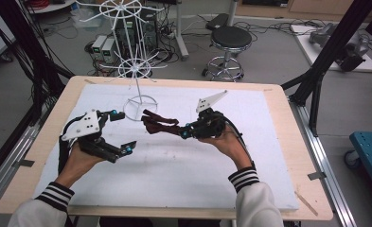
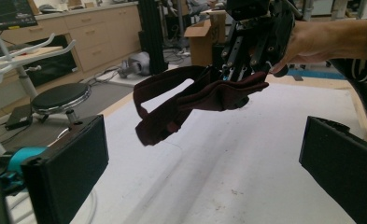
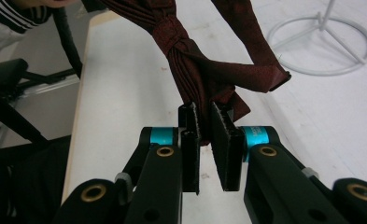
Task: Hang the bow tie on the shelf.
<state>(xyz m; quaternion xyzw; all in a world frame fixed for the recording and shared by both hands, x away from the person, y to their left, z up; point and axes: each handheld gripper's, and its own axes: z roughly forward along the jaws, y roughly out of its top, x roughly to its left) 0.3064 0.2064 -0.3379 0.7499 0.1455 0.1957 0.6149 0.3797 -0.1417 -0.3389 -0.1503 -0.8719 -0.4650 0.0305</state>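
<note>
White foam-covered table with a wire rack [image 1: 137,71] at its far edge: just right of the rack base we hold the limp, light maroon tie [image 1: 157,124] clamped in the right gripper [image 1: 187,132], left gripper [image 1: 122,132] gaping wide near the rack base, best taken by its free loop.

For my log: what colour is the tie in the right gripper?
Dark maroon tie, clearest in the right gripper view.
</note>
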